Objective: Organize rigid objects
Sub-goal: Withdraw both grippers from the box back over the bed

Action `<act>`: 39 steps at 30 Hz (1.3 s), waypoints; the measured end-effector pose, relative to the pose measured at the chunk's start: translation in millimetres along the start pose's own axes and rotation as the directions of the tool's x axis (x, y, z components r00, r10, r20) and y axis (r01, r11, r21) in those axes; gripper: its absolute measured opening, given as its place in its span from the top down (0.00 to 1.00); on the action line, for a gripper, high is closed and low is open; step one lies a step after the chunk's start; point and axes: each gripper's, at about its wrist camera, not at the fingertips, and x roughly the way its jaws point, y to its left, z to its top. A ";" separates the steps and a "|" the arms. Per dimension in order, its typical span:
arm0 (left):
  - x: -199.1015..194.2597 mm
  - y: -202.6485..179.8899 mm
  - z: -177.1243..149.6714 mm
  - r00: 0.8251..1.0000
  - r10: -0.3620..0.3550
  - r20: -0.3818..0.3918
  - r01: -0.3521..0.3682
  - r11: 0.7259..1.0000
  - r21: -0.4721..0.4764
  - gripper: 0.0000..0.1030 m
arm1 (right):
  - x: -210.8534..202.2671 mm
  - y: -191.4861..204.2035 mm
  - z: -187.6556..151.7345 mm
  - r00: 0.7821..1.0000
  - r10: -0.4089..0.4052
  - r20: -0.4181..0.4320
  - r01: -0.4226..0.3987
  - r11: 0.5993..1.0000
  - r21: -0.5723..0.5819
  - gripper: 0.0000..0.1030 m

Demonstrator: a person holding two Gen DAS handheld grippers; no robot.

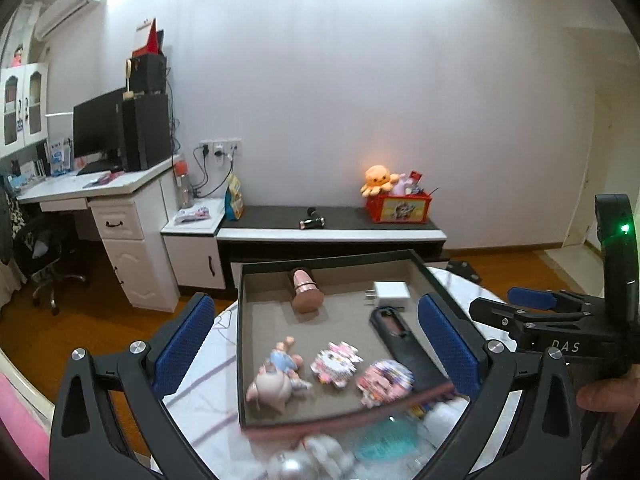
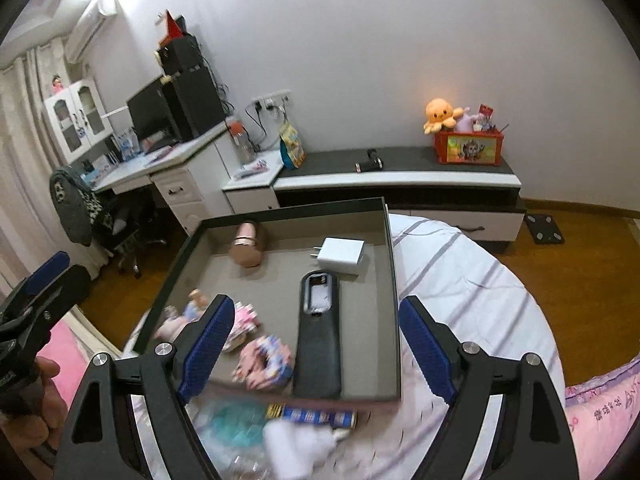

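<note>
Grey-lined black tray [image 2: 394,280]: rose-gold cylinder [image 2: 248,246] at far-left corner, white plug charger [image 2: 342,258] far-right. L gripper [image 1: 316,344] & R gripper [image 2: 316,348] both released, nothing held.

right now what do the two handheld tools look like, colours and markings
Both are matte black plastic with two wide triangular arms, silver round screws at the joints and blue textured pads on the fingers. In the left wrist view the left tool fills the foreground, and the right tool beside it shows white lettering "DAS" and a small green light on its upright handle. The right wrist view shows the right tool built alike.
</note>
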 end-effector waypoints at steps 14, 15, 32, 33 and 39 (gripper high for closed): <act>-109.3 -21.5 -47.7 0.997 0.011 0.078 -0.009 1.000 -0.024 0.00 | -101.7 21.9 -68.3 0.993 0.003 0.121 0.000 1.000 -0.023 0.17; -113.8 -23.1 -51.5 0.997 0.017 0.079 -0.015 1.000 -0.028 0.00 | -106.5 23.1 -71.5 0.992 -0.002 0.127 0.005 1.000 -0.025 0.17; -155.1 -29.5 -90.5 0.995 0.071 0.065 -0.065 0.994 -0.091 0.00 | -152.5 38.0 -110.7 0.984 -0.020 0.178 0.027 0.999 -0.037 0.17; -156.1 -28.6 -91.8 0.995 0.072 0.063 -0.066 0.993 -0.093 0.00 | -152.0 37.2 -111.4 0.985 -0.020 0.174 0.027 0.999 -0.036 0.17; -154.0 -25.9 -97.2 0.996 0.074 0.045 -0.069 0.993 -0.096 0.00 | -147.4 35.4 -115.9 0.988 -0.022 0.155 0.027 0.999 -0.032 0.17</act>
